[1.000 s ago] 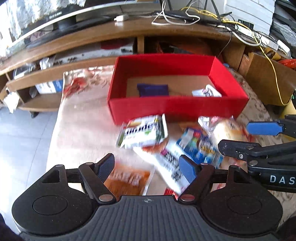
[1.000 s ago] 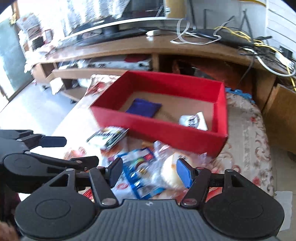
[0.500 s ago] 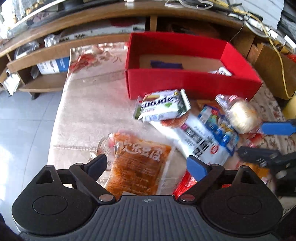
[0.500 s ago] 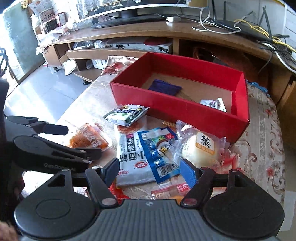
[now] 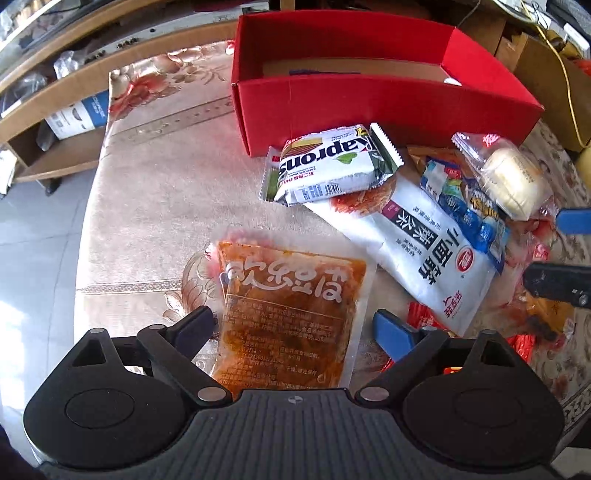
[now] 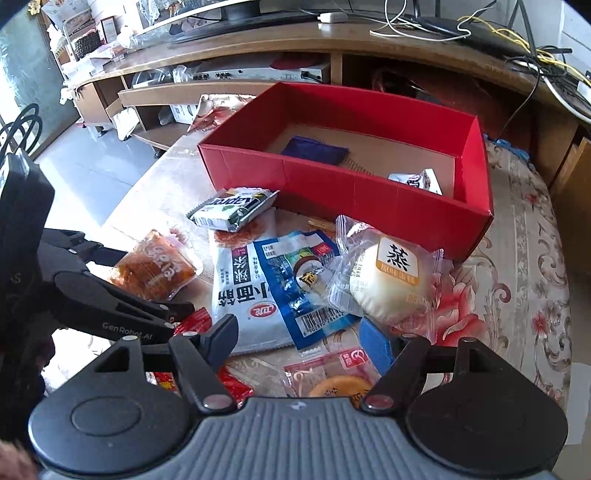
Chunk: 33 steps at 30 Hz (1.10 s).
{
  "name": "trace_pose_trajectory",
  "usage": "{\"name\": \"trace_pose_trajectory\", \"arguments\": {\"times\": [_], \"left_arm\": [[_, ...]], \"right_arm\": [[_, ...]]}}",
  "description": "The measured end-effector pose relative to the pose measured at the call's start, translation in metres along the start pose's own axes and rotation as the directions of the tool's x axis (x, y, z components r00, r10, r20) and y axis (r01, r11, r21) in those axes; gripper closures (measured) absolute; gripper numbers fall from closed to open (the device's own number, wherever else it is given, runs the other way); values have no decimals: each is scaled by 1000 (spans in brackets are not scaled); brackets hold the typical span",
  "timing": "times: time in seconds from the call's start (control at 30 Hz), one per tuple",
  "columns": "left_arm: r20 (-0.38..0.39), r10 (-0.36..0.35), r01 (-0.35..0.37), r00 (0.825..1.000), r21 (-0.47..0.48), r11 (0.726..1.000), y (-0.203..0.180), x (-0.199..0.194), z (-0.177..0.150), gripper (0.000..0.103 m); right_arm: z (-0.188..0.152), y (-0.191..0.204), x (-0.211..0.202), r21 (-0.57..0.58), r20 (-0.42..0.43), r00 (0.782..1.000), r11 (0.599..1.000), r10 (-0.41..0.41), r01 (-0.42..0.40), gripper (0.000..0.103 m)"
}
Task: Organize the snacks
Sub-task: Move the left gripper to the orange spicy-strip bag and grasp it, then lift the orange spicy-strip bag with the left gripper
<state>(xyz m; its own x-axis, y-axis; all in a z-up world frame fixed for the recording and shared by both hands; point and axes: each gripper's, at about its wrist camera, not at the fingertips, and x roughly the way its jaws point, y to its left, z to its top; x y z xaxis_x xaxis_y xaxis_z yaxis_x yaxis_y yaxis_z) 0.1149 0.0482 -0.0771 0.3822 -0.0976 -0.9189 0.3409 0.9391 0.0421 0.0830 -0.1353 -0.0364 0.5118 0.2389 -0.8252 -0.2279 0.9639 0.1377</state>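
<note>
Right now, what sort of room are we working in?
Probably a home living room: a long wooden TV stand with cables, a floral tablecloth, and snacks beside a red box.

"Kaprons" on the green-white wafer pack (image 5: 328,166); "GenRobot.AI" on the left tongs (image 6: 147,295); "蒸" on the bun wrapper (image 6: 397,258).

- In the left wrist view the red box's (image 5: 369,107) near wall hid most of its contents.
- At lower centre, the orange round snack (image 6: 334,387) was partly hidden behind the gripper body.
</note>
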Motion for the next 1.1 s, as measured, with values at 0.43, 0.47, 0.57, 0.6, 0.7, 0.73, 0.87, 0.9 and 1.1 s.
{"name": "trace_pose_trajectory", "arguments": {"times": [0.43, 0.47, 0.57, 0.6, 0.7, 0.73, 0.87, 0.9, 1.1], "left_arm": [[36, -8, 9, 999, -18, 1000, 1, -15, -5, 46], [39, -11, 12, 999, -22, 1000, 2, -16, -5, 47], [52, -24, 26, 998, -37, 999, 4, -20, -5, 53], [57, -27, 30, 998, -41, 999, 5, -21, -5, 54], [72, -42, 46, 997, -57, 997, 8, -25, -5, 58], [75, -48, 53, 996, -60, 997, 8, -27, -5, 59], [63, -53, 57, 997, -58, 997, 9, -23, -4, 57], [62, -58, 62, 996, -64, 996, 9, -22, -3, 54], [51, 8, -7, 999, -13, 1000, -3, -7, 2, 29]], "right_arm": [[-22, -25, -2, 53, -46, 998, 998, -40, 42, 23], [-24, -26, -3, 58, -47, 998, 997, -41, 44, 23], [-27, -30, -8, 66, -41, 998, 997, -45, 47, 23], [-28, -31, -9, 70, -39, 998, 996, -47, 50, 23], [-29, -35, -10, 87, -39, 998, 995, -55, 58, 23], [-30, -36, -10, 89, -40, 998, 994, -57, 61, 23], [-31, -38, -6, 86, -59, 997, 994, -59, 63, 23], [-32, -37, -4, 81, -66, 996, 995, -60, 66, 23], [-31, -32, 2, 62, -78, 996, 997, -47, 52, 22]]}}
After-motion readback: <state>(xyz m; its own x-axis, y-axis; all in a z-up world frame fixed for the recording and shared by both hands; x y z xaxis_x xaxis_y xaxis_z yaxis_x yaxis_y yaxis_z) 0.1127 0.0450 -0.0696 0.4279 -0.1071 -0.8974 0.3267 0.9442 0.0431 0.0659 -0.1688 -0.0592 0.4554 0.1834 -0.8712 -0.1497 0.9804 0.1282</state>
